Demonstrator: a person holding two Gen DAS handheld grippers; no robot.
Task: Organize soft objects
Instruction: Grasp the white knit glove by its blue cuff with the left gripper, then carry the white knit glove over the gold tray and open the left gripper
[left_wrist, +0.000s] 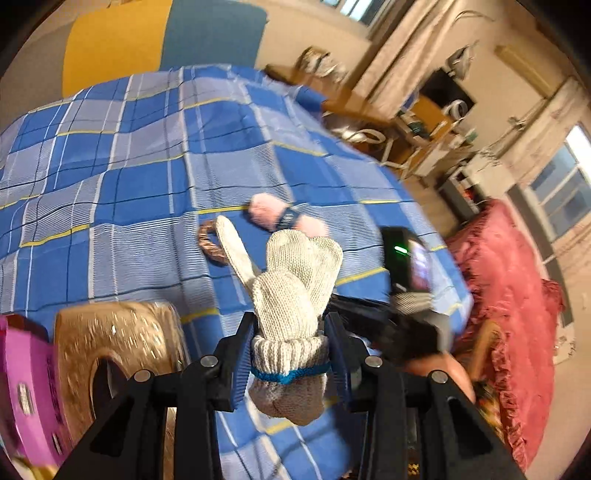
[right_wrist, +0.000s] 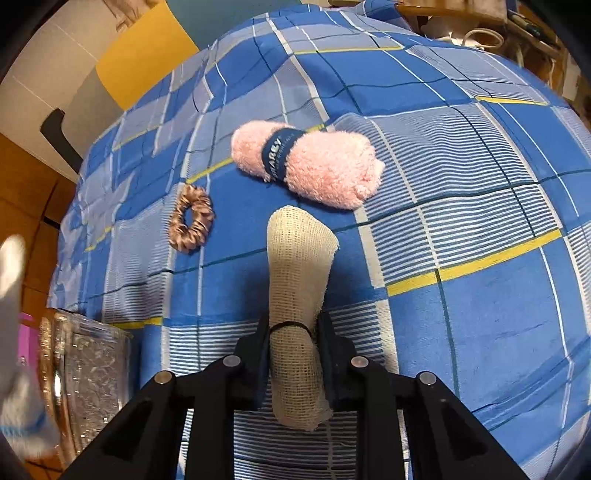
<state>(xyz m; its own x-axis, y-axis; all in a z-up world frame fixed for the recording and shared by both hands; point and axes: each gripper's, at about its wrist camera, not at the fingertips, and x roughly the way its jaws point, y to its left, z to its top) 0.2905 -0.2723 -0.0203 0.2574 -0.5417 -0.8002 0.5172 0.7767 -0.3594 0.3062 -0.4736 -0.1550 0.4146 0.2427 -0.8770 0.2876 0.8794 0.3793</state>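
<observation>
Knitted gloves (left_wrist: 291, 295) sit bundled in my left tongs (left_wrist: 290, 354), the ribbed cuff with its blue edge pinched between the two pads, the fingers of the gloves standing up ahead of the tongs. The jaws are closed in on the cuff, only as far apart as the bundle is thick. The bundle hangs clear above the bed, over the blue checked sheet (left_wrist: 122, 177).

My right tongs (right_wrist: 295, 354) have hold of a roll of cream gauze (right_wrist: 297, 288), tied round with a thin black band just where the pads press in on it from both sides. The jaws stand narrow, tight on the roll; its upper end sticks out in front of the tongs and its lower end hangs below them.

On the sheet beyond the gauze lies a pink fluffy towel roll (right_wrist: 314, 170) with a dark blue label band round its middle. Near it, to the left in the right wrist view, lies a brown satin scrunchie (right_wrist: 191, 218), apart from the towel. Both rest flat on the bed.

At the near left edge of the bed stands a clear glittery container (right_wrist: 88, 373), and beside it a purple box (left_wrist: 26, 391), seen from the left wrist.
</observation>
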